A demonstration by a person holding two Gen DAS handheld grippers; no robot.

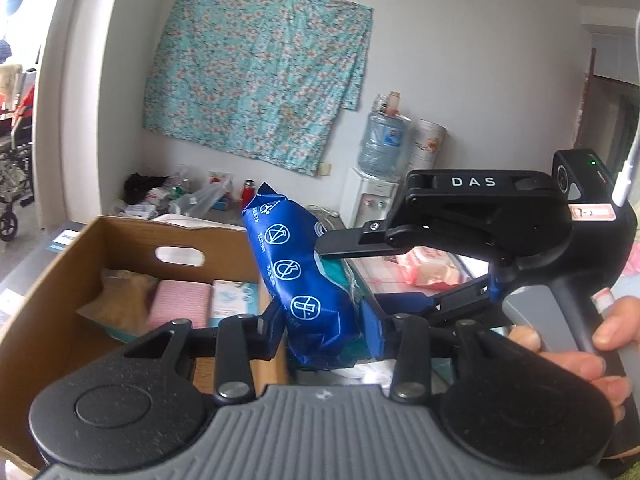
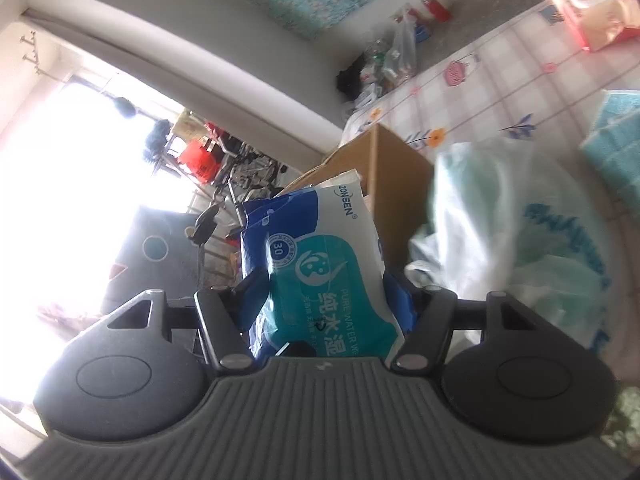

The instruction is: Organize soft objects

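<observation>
So my left gripper (image 1: 320, 320) and right gripper (image 2: 326, 292) both clamp the wet-wipe pack (image 1: 298, 276) beside the partly filled cardboard box (image 1: 52, 292), while the pink pack (image 2: 588, 4) waits on the worktop (image 2: 500, 80).

The wet-wipe pack (image 1: 298, 276) is deep blue with white circle symbols, its front (image 2: 332, 276) teal and white. The wall cloth (image 1: 256, 76) is turquoise with pink blossoms; the cardboard box (image 1: 132, 240) plain brown.

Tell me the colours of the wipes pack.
Blue, teal and white wipes pack; clearest in the right wrist view.
</observation>
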